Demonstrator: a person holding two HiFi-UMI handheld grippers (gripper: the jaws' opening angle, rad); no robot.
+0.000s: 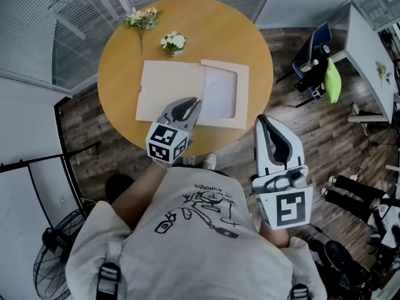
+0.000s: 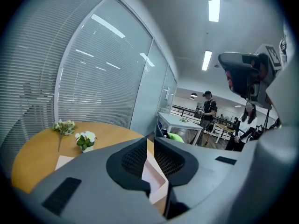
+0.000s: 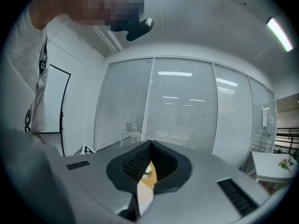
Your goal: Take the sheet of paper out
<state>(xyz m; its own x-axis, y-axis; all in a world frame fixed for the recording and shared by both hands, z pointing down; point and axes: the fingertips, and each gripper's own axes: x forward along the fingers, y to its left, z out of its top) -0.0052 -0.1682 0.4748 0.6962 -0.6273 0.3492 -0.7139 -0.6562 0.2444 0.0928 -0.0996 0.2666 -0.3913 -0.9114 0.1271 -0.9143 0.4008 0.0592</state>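
A beige envelope (image 1: pixel 169 89) lies flat on the round wooden table (image 1: pixel 125 55), its opening side turned right. A white sheet of paper (image 1: pixel 219 95) shows inside the cut-out. My left gripper (image 1: pixel 189 107) hangs over the envelope's near edge, close to the sheet's left border. Its jaws stand slightly open with nothing between them. In the left gripper view, my left gripper (image 2: pixel 149 146) shows the envelope (image 2: pixel 158 177) through the narrow gap. My right gripper (image 1: pixel 263 120) is off the table's near right edge, shut and holding nothing. In the right gripper view, my right gripper (image 3: pixel 148 146) has its tips touching.
A flower sprig (image 1: pixel 142 19) and a small pot of white flowers (image 1: pixel 173 42) sit at the table's far side. A fan (image 1: pixel 56 249) stands on the floor at the left, and a chair (image 1: pixel 312 58) and a white desk (image 1: pixel 369 61) at the right. People (image 2: pixel 208 113) stand far off.
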